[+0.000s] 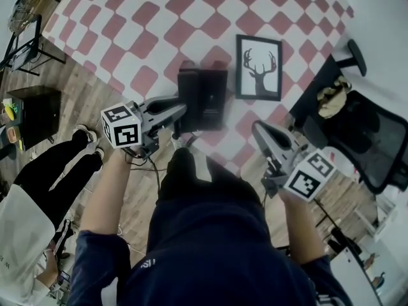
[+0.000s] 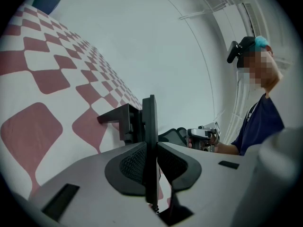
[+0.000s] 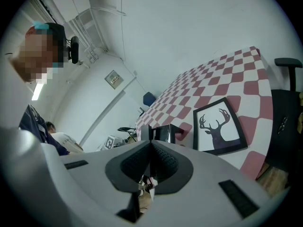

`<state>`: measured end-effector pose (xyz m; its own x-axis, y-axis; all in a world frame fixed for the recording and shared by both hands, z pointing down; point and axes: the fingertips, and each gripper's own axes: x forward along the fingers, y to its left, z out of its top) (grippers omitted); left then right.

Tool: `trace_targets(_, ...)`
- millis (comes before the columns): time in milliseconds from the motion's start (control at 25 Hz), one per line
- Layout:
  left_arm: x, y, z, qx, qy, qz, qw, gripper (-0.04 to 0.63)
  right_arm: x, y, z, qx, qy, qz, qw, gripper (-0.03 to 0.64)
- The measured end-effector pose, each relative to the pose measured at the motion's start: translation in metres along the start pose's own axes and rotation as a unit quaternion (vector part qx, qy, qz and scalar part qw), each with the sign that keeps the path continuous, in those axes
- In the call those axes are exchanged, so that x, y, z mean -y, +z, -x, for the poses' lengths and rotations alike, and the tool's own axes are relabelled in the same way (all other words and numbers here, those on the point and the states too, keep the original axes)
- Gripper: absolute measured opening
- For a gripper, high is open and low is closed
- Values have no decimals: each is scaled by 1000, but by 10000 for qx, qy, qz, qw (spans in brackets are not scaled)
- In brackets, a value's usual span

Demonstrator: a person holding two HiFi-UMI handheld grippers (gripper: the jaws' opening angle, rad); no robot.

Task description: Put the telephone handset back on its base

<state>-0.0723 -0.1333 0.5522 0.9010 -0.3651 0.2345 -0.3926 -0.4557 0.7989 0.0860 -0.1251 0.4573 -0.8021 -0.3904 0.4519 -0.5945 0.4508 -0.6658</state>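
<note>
The black telephone base (image 1: 213,97) stands on the red-and-white checked table (image 1: 153,18), near its front edge. My left gripper (image 1: 180,111) is at the base's left side, shut on the black handset (image 1: 189,97), which it holds edge-on beside the base. In the left gripper view the handset (image 2: 150,122) is a thin dark slab clamped between the pads of my left gripper (image 2: 150,148), with its coiled cord (image 2: 154,207) hanging below and the base (image 2: 118,119) just behind. My right gripper (image 1: 256,128) hovers off the table's front edge, right of the base; its pads (image 3: 163,161) meet with nothing between them.
A framed deer picture (image 1: 258,67) lies right of the base. A black office chair (image 1: 370,139) stands at the right. On the wooden floor at the left are a person in black trousers (image 1: 51,171) and a dark low table (image 1: 38,110).
</note>
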Motion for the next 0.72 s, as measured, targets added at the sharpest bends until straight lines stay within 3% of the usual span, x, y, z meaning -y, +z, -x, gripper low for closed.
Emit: trace_targets(720,-17,-11,-6,98,26,414,9991,92,1,-10,-10,-147,15,-96,9998,17)
